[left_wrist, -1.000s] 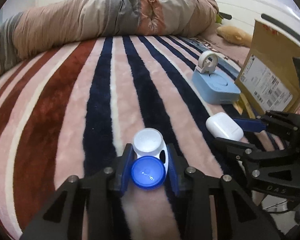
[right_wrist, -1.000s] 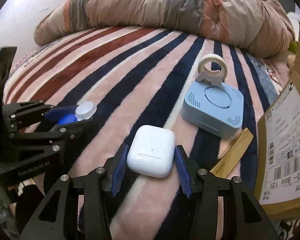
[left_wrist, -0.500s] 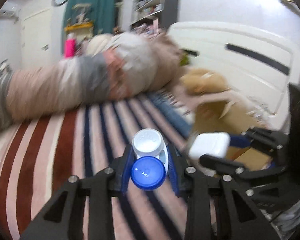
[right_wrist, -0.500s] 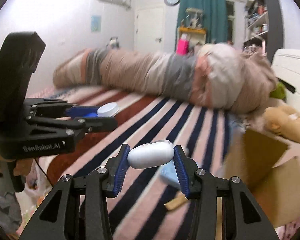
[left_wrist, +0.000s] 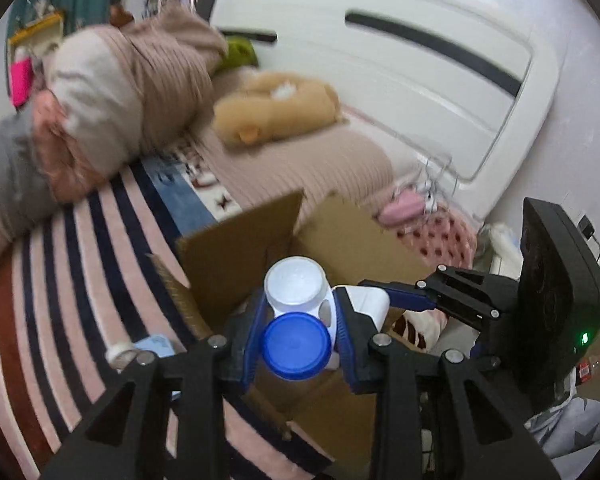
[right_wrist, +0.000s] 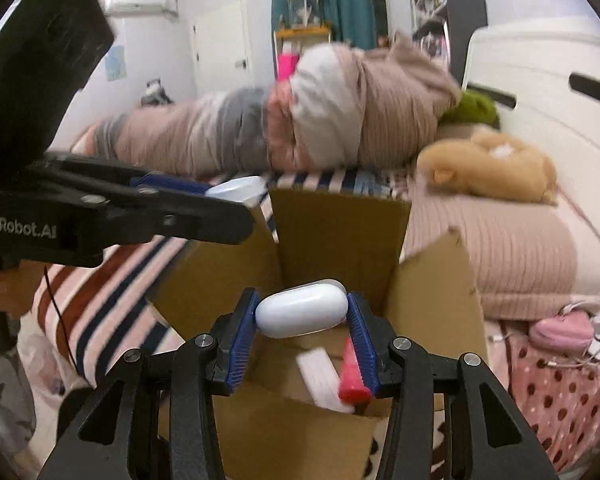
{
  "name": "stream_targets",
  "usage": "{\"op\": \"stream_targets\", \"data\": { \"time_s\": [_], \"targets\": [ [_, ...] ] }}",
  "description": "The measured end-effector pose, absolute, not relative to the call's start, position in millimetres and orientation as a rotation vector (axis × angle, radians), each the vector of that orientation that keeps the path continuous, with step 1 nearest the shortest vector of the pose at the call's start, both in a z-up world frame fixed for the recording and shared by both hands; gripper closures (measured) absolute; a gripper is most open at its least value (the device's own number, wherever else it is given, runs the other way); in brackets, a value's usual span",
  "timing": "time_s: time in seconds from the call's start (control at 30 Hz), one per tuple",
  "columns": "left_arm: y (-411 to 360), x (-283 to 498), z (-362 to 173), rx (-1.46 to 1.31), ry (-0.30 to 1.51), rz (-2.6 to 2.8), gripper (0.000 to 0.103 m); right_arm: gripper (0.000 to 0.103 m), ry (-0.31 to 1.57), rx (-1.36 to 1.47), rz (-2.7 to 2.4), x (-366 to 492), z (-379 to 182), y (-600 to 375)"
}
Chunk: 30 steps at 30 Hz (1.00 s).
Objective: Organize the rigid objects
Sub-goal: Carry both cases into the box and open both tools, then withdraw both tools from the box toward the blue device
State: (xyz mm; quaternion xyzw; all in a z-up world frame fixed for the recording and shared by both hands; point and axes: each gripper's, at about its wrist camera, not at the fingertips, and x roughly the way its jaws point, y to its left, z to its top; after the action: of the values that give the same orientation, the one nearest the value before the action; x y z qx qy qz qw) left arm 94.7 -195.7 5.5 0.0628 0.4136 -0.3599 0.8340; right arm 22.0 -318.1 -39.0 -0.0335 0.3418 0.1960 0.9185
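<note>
My left gripper [left_wrist: 298,334] is shut on a small white bottle with a blue cap [left_wrist: 296,346] and holds it in the air over the open cardboard box [left_wrist: 240,248]. My right gripper [right_wrist: 302,330] is shut on a white earbud case [right_wrist: 302,314] and holds it above the same box [right_wrist: 340,232]. The case also shows in the left wrist view [left_wrist: 370,304], just right of the bottle. The left gripper appears at the left of the right wrist view [right_wrist: 204,204]. A red and a white item [right_wrist: 350,372] lie inside the box.
The box stands on a striped blanket [left_wrist: 60,280] on the bed. A rolled duvet [right_wrist: 280,128] and a tan plush toy [right_wrist: 488,168] lie behind it. The white headboard [left_wrist: 420,60] is at the right. A pale blue device [left_wrist: 156,346] lies left of the box.
Both grippers have lifted their objects off the blanket and swung right, from over the bed to over the open box.
</note>
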Motion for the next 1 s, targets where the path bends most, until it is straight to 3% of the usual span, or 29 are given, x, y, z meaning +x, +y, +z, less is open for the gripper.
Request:
{"op": "stream_targets", "data": {
  "time_s": [0.23, 0.3, 0.4, 0.53, 0.63, 1.0],
  "targets": [
    [-215, 108, -24, 0.218, 0.971, -0.704, 0.073, 0.062, 0.785, -0.116, 0.389, 35, -61, -319],
    [-214, 108, -25, 0.224, 0.966, -0.705, 0.07, 0.062, 0.786, -0.098, 0.392, 36, -59, -321],
    [-206, 103, -18, 0.214, 0.936, -0.693, 0.057, 0.062, 0.782, -0.093, 0.386, 37, -57, -323],
    [-188, 96, -3, 0.2, 0.895, -0.67, 0.055, 0.062, 0.781, -0.094, 0.383, 33, -53, -319],
    [-164, 86, 11, 0.184, 0.851, -0.633, 0.047, 0.061, 0.768, -0.101, 0.391, 28, -46, -311],
    [-38, 56, 24, 0.109, 0.76, -0.464, 0.046, 0.061, 0.653, -0.103, 0.544, -6, -5, -227]
  ]
}}
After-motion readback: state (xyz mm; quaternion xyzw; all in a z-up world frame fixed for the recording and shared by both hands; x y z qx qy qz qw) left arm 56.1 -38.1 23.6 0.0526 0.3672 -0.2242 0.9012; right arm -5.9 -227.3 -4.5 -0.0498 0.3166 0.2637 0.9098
